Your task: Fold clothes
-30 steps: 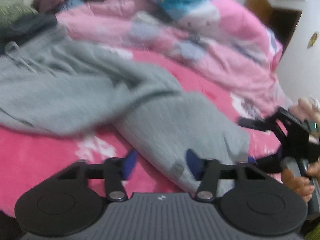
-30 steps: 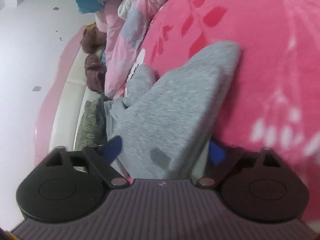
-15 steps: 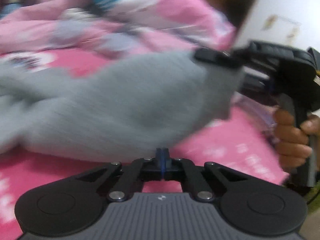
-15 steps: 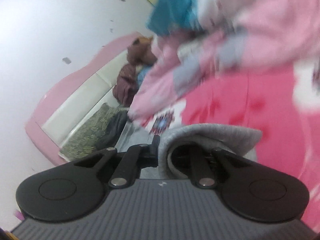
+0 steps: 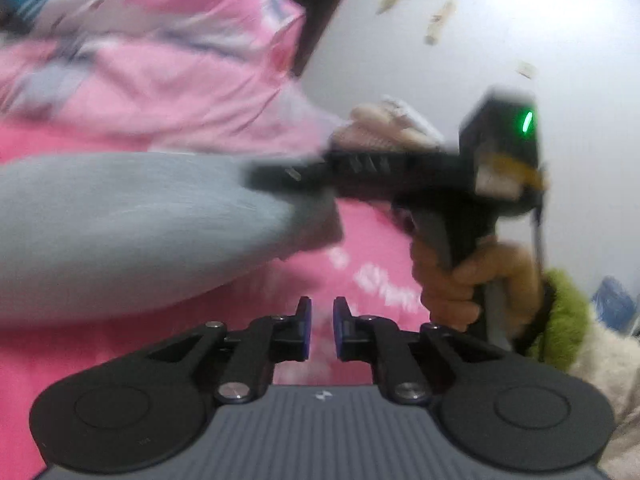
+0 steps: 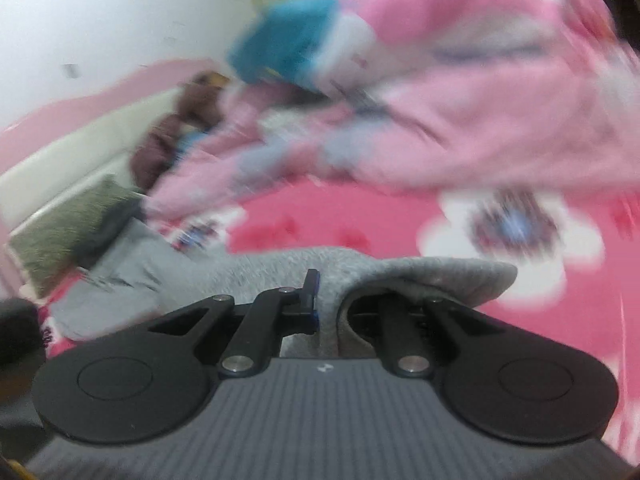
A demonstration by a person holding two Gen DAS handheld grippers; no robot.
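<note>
A grey garment (image 5: 120, 232) hangs blurred over the pink bedspread (image 5: 380, 264) in the left wrist view. Its right end is pinched by my right gripper (image 5: 260, 180), held by a hand (image 5: 460, 280). In the right wrist view the right gripper (image 6: 332, 292) is shut on a fold of the grey garment (image 6: 400, 272), which covers its right finger. My left gripper (image 5: 320, 312) sits below the cloth. Its jaws are opening, a narrow gap shows between the blue pads, and nothing is between them.
A crumpled pink quilt (image 6: 460, 100) with a blue item (image 6: 288, 48) on it lies behind the garment. The pink and cream headboard (image 6: 80, 136), an olive pillow (image 6: 60, 232) and brown clothes (image 6: 168, 140) are at the left. A white wall (image 5: 440, 40) stands beyond the bed.
The right gripper closed on the garment's end and lifted it off the bed. The left gripper, shut half a second ago, now shows a small gap; its view swung right.
</note>
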